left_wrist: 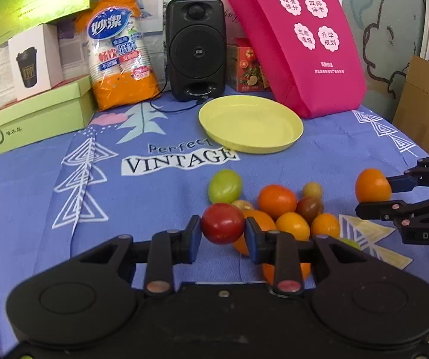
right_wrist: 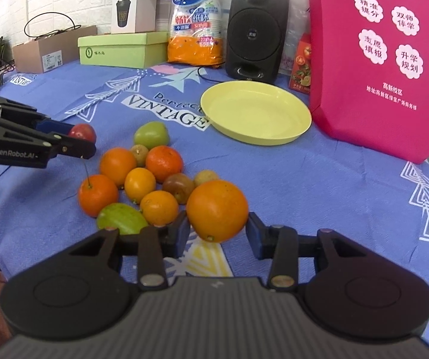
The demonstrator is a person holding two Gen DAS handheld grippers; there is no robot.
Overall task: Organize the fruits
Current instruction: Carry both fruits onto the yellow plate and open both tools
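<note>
My left gripper (left_wrist: 223, 233) is shut on a small red fruit (left_wrist: 223, 223), lifted just above the fruit pile (left_wrist: 292, 209). In the right wrist view that same gripper (right_wrist: 78, 142) shows at the left with the red fruit (right_wrist: 82, 132) between its tips. My right gripper (right_wrist: 217, 233) is shut on an orange (right_wrist: 217, 210), held over the blue cloth; from the left wrist it appears at the far right (left_wrist: 376, 193) with the orange (left_wrist: 372, 185). Several oranges, green fruits and brownish ones lie heaped on the cloth (right_wrist: 142, 176). An empty yellow plate (right_wrist: 256, 116) sits beyond the pile.
A pink bag (right_wrist: 376, 68) stands right of the plate, a black speaker (right_wrist: 256, 33) with its cable behind it. A pack of paper cups (right_wrist: 196, 27), a green box (right_wrist: 121, 48) and a cardboard box (right_wrist: 44, 53) line the back left.
</note>
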